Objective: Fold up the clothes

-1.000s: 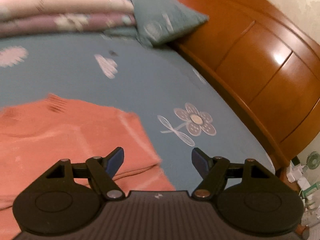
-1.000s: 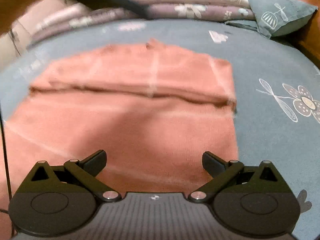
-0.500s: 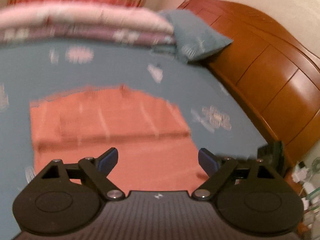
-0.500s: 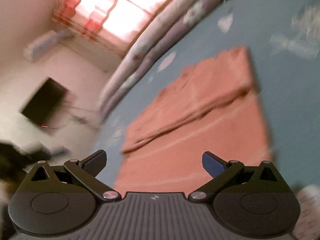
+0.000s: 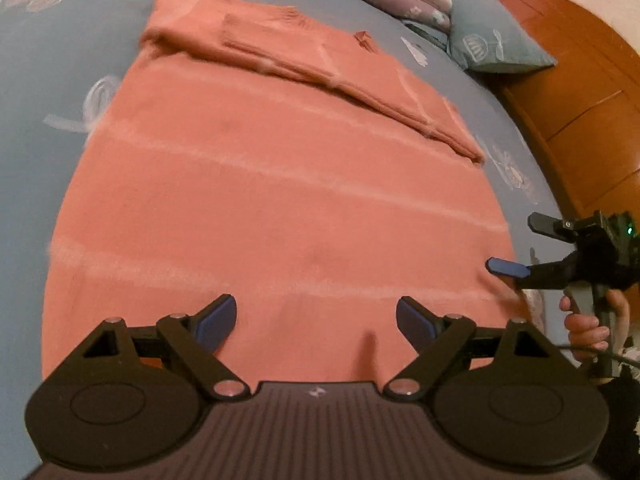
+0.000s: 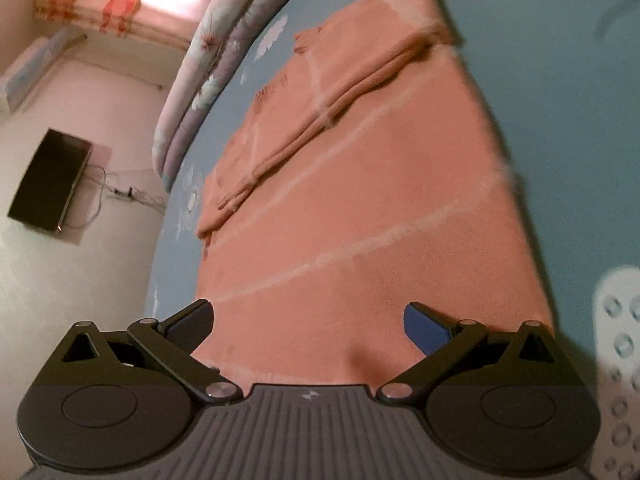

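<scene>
Cloth (image 5: 280,208) lies flat on the bed (image 5: 36,92), far end already doubled over; left gripper (image 5: 316,316) hangs over its near edge with nothing between its jaws, which have just been opening; right gripper (image 6: 308,320) gapes empty at the near corner, likely for a joint lift; that hem hides behind both gripper bodies.

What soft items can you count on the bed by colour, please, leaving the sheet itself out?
Orange: 1, the garment, far end folded over.
Teal: 1, the pillow by the headboard.
Purple and pink floral: 1, the quilt along the far edge; its layers cannot be told apart.
Total: 3
</scene>
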A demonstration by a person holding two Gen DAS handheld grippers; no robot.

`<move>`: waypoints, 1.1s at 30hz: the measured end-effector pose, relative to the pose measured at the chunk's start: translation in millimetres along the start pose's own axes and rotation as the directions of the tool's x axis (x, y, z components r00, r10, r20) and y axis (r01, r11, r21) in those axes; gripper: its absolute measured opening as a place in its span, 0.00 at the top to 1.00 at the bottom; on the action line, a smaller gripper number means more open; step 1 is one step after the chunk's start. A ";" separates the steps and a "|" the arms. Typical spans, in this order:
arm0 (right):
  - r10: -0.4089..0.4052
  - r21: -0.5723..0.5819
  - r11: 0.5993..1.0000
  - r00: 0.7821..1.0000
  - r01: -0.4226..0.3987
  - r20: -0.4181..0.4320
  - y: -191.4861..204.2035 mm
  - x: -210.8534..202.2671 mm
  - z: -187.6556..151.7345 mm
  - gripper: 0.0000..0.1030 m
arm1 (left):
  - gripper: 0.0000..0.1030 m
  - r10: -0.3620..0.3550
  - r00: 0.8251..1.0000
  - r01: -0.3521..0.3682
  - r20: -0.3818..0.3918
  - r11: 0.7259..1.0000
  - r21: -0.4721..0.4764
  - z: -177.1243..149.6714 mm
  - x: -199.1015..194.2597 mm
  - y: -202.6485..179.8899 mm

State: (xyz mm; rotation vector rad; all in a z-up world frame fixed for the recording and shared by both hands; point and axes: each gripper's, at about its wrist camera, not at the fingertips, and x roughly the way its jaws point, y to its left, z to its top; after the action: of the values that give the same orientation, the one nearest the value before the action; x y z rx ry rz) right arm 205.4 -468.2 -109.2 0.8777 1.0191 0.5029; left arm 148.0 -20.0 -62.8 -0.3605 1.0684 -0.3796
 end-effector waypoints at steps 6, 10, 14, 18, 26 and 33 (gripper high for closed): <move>0.017 0.092 0.995 0.998 -0.022 0.056 5.4 -37.8 -58.8 0.00 | 0.15 0.027 0.999 -0.028 0.025 0.999 0.035 -27.5 -27.6 -6.8; 0.080 0.094 0.992 0.995 -0.085 0.061 22.6 -48.7 -127.7 0.00 | 0.15 -0.027 1.000 0.027 0.003 0.993 0.111 -44.0 -33.8 -26.4; 0.018 0.057 0.998 1.000 -0.018 0.008 34.8 -39.0 -179.5 0.00 | 0.15 -0.072 0.997 0.075 -0.039 0.992 0.103 -52.8 -26.5 -32.5; -0.055 0.120 0.991 0.998 0.053 0.021 19.1 -42.3 -200.7 0.00 | 0.15 -0.086 0.995 0.089 -0.041 0.994 0.062 -65.5 -27.9 -17.8; -0.091 -0.003 0.996 0.980 0.093 0.176 64.2 -58.0 -201.0 0.00 | 0.15 -0.175 0.985 0.175 0.006 0.985 0.014 -67.4 -65.0 -7.3; -0.254 0.076 0.967 0.940 0.243 0.227 55.5 -47.9 -195.3 0.00 | 0.15 -0.166 0.985 0.165 -0.038 0.986 -0.008 -74.8 -54.1 -0.5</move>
State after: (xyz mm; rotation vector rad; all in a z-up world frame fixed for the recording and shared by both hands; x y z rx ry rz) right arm 11.6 -394.9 -85.8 0.8140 0.9102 0.1565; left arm 57.8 -2.7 -53.4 -0.4497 1.0805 -0.5339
